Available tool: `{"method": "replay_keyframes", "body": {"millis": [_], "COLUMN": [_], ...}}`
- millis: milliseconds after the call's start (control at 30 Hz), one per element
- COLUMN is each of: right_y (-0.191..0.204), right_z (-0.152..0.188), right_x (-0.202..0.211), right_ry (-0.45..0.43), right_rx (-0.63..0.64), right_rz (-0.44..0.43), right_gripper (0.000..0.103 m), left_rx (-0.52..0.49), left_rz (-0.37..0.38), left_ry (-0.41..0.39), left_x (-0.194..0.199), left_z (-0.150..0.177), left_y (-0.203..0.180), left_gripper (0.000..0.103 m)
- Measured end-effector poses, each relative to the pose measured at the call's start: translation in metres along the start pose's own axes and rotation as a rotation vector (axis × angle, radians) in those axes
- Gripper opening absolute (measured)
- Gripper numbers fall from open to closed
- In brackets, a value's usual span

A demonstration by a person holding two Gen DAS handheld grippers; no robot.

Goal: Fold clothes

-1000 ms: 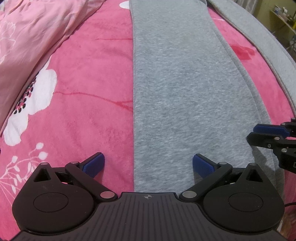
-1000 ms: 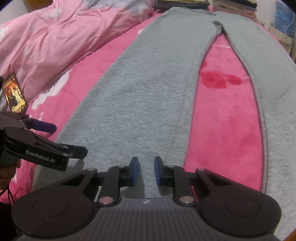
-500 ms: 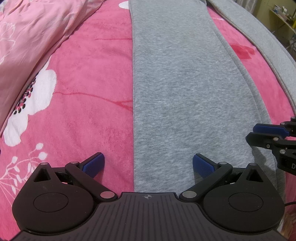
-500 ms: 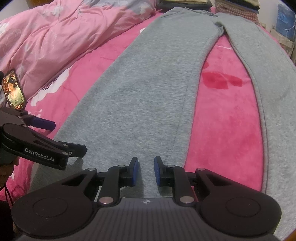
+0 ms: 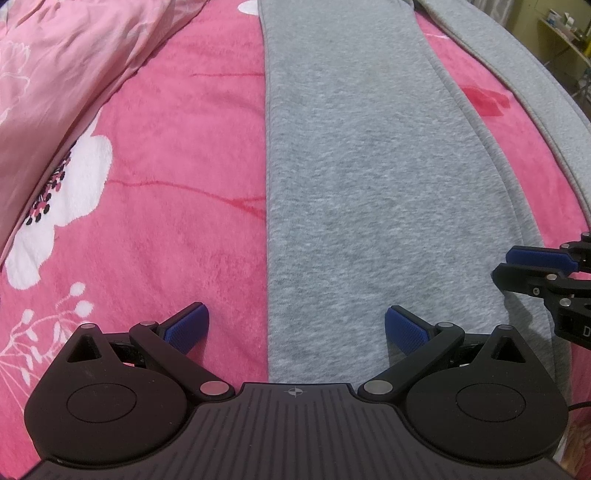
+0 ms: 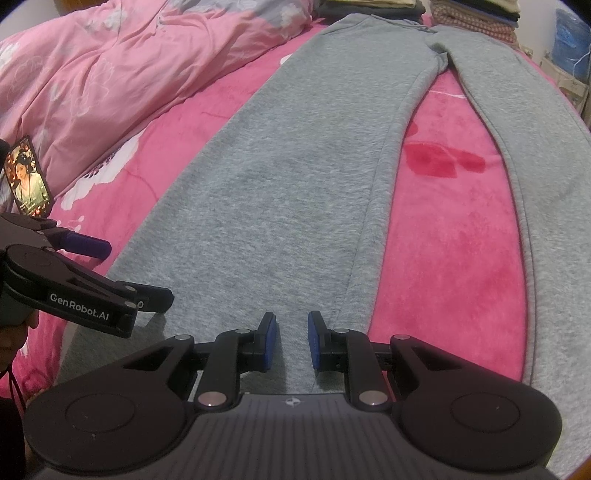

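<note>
Grey sweatpants [image 6: 295, 184] lie flat on a pink blanket [image 5: 166, 184], legs spread in a V. My left gripper [image 5: 295, 326] hovers wide open over the near end of the left leg [image 5: 369, 184], one pad above the blanket, the other above the cloth. It also shows in the right wrist view, where the left gripper [image 6: 138, 273] stands at the leg's left edge. My right gripper [image 6: 292, 343] hangs over the same leg near its right seam. Its pads stand a narrow gap apart, with flat cloth visible below and nothing pinched. The right gripper [image 5: 502, 265] also shows at the left view's right edge.
A rumpled pink duvet [image 6: 110, 74] lies along the left side. A phone [image 6: 27, 181] with a lit screen leans by it. Folded clothes [image 6: 472, 22] are stacked beyond the waistband. The other trouser leg [image 6: 535, 129] runs down the right. A hand [image 6: 11, 332] grips the left tool.
</note>
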State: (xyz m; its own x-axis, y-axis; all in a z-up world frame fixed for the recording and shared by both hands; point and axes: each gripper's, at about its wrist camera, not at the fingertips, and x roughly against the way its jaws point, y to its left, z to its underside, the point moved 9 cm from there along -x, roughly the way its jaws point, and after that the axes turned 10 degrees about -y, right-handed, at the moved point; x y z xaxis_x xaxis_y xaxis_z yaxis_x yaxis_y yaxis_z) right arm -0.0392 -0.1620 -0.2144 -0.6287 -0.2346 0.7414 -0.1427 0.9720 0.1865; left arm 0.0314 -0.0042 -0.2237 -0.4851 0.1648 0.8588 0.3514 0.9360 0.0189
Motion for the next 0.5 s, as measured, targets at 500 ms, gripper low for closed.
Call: {"method": "replay_keyframes", "body": {"millis": [500], "right_y": [-0.0001], "right_z": [0.0011], "right_x": [-0.0004], "right_ry": [-0.001], "right_rx": [0.005], "right_rz": [-0.001], "right_gripper": [0.02], "left_rx": [-0.001], "left_rz": [-0.002], "left_ry": [0.0], "left_x": [-0.0039], "left_z": [0.0003], "left_y": [-0.0012], "left_gripper": [0.103]}}
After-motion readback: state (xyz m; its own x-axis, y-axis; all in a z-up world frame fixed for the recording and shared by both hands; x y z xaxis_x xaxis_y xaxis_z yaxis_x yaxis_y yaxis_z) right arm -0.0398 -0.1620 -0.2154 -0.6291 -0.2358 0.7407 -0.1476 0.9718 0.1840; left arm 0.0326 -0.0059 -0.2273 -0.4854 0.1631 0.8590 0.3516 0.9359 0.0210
